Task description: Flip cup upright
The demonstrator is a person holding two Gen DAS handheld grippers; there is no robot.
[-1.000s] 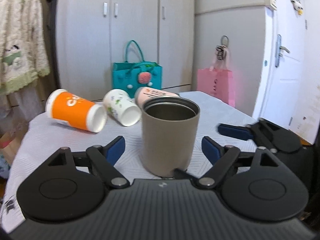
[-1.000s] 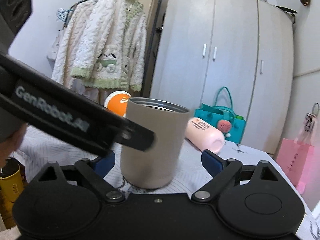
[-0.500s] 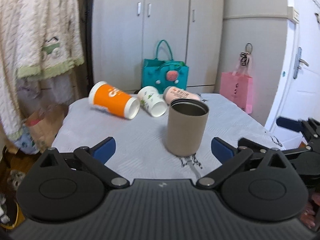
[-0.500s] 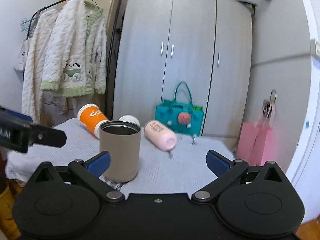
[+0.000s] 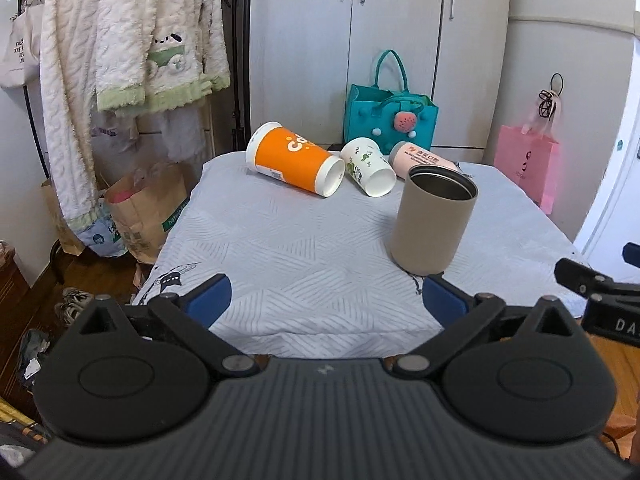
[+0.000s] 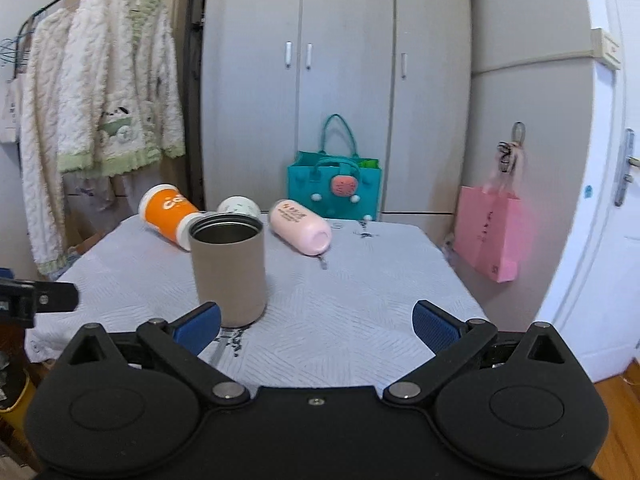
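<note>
A tan steel-lined cup (image 5: 434, 218) stands upright on the grey-clothed table (image 5: 280, 248); it also shows in the right wrist view (image 6: 228, 268). Behind it lie three cups on their sides: an orange one (image 5: 294, 164), a white patterned one (image 5: 368, 172) and a pink one (image 5: 420, 158); the right wrist view shows the orange one (image 6: 168, 216) and the pink one (image 6: 300, 232). My left gripper (image 5: 326, 302) is open and empty near the table's front edge. My right gripper (image 6: 316, 326) is open and empty, the tan cup just beyond its left finger.
A teal bag (image 5: 390, 120) and a pink bag (image 5: 528, 168) sit behind the table by the wardrobe. Clothes hang on a rack (image 5: 132, 40) at the left, with paper bags (image 5: 148, 208) on the floor. The right gripper's finger (image 5: 592, 284) shows at the right edge.
Both grippers have pulled back from the tan cup toward the table's front edge. The cup stays upright where it stood.
</note>
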